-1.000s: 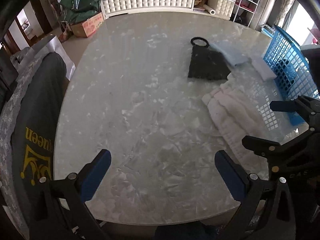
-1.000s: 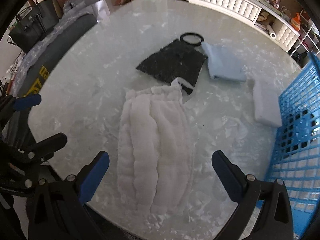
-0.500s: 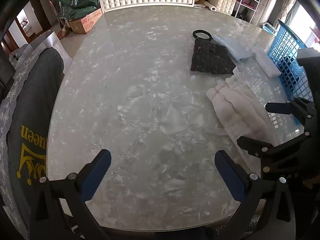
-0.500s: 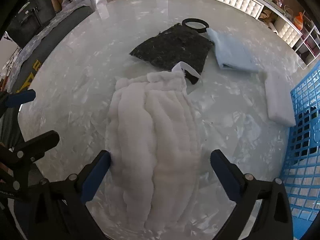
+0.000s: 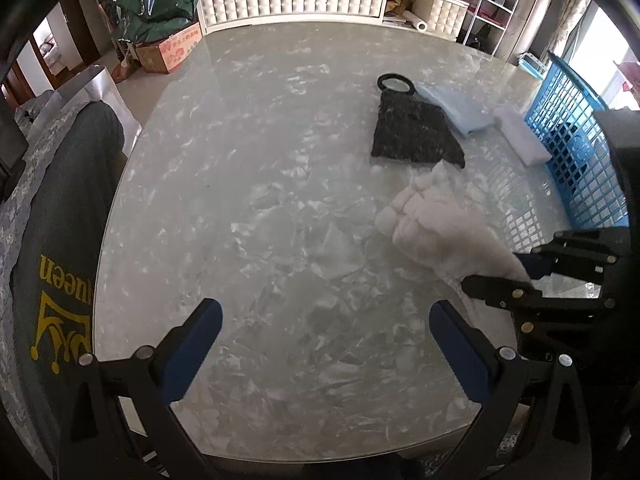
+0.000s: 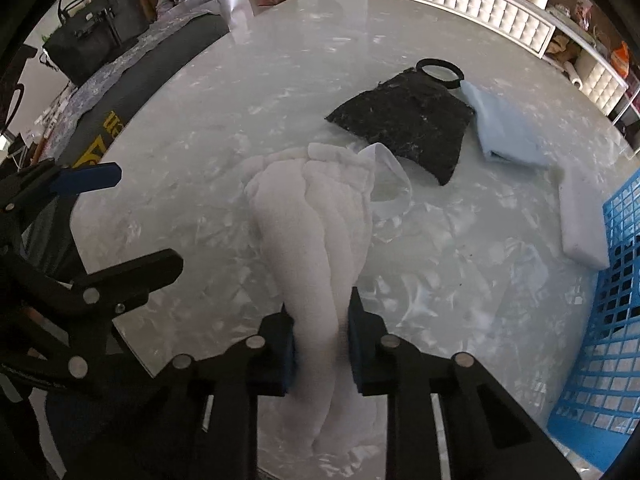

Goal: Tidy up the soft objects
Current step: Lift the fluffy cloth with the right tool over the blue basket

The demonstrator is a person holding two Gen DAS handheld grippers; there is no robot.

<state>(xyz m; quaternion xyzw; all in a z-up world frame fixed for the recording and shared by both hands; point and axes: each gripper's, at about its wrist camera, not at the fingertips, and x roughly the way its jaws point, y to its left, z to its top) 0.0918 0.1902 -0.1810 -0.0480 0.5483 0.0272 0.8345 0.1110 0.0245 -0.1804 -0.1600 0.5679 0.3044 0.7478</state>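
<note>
A fluffy white cloth [image 6: 316, 216] lies on the marble table [image 6: 248, 92], bunched at its near end. My right gripper [image 6: 320, 340] is shut on that near end. It also shows in the left wrist view [image 5: 528, 272], pinching the white cloth [image 5: 444, 224]. My left gripper [image 5: 320, 344] is open and empty above the table's near edge. Beyond lie a black cloth [image 6: 408, 120] with a black ring [image 6: 440, 72], a light blue cloth [image 6: 504, 128] and a folded white cloth [image 6: 580, 220].
A blue plastic basket [image 6: 600, 340] stands at the table's right edge; it also shows in the left wrist view [image 5: 576, 144]. A chair with a dark garment [image 5: 52, 232] stands at the left. A white cabinet [image 5: 292, 0] lies beyond the table.
My right gripper has moved down onto the fluffy white cloth and shut on its near end, bunching it. The left gripper stays open.
</note>
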